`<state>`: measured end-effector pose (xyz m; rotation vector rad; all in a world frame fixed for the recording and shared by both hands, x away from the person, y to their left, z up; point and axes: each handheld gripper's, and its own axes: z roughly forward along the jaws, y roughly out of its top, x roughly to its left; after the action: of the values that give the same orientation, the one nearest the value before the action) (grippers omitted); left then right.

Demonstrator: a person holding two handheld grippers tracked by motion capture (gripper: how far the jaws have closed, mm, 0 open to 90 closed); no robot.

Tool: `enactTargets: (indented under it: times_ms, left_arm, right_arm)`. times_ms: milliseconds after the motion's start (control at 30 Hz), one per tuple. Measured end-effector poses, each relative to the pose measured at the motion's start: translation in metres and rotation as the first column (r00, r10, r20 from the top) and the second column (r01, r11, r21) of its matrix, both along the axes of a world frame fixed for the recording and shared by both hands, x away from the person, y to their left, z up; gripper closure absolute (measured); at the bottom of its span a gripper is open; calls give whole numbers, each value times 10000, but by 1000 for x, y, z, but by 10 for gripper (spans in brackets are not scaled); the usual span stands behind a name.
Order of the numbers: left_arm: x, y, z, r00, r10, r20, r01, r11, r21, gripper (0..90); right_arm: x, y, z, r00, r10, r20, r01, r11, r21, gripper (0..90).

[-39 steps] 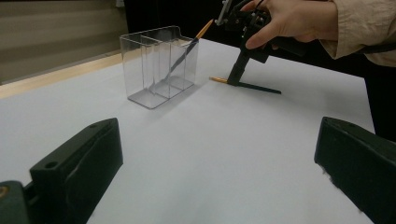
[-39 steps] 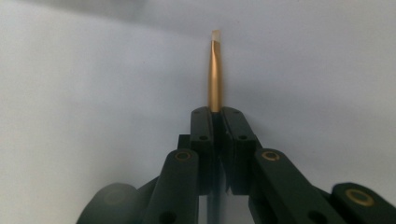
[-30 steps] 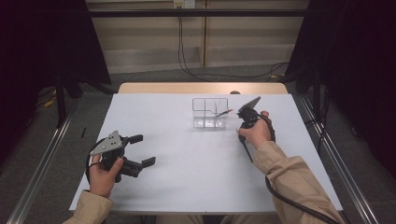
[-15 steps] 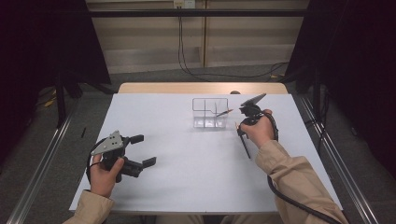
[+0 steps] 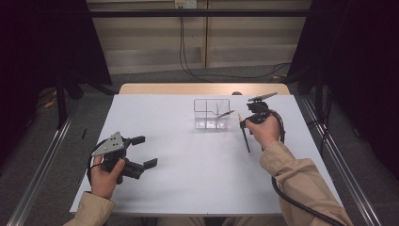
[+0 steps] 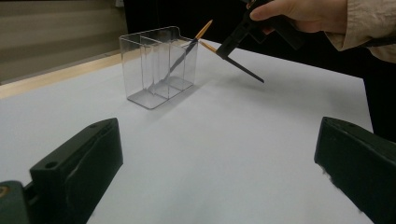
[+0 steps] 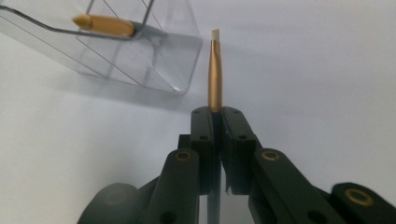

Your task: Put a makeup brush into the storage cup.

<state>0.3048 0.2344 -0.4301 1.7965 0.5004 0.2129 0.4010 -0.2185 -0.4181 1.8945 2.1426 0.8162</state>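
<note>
Your white table (image 5: 188, 188) lies under both tongs. Your left gripper (image 5: 141, 151) rests on it near your side, jaws spread wide with nothing between them. Just left of your right gripper (image 5: 243, 121) stands the clear divided organizer (image 5: 211, 113), one gold-tipped brush (image 5: 224, 113) leaning inside. Your right gripper's jaws are pressed together, pinching a second brush (image 7: 215, 70), gold tip beside the organizer's corner.
</note>
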Motion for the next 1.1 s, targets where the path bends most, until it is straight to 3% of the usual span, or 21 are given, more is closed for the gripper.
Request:
enactTargets:
  times_ms: [233,533,700,1100]
  left_arm:
    - [0,0,0,10000,-26,-40,25,10000,-31,9]
    - [0,-1,-1,10000,-37,-56,37,10000,-17,9]
    - [0,0,-1,10000,-39,-67,38,10000,-39,9]
    - [0,1,-1,10000,-30,-61,30,10000,-3,9]
  right_arm:
    - [-3,-2,4,9972,-84,747,59,9994,335,843]
    - [-7,-5,10,9763,-328,2138,192,9977,655,843]
    - [-8,-6,15,9552,-359,2937,135,9969,780,843]
    - [-12,-6,22,9101,-838,4059,373,9919,1213,842]
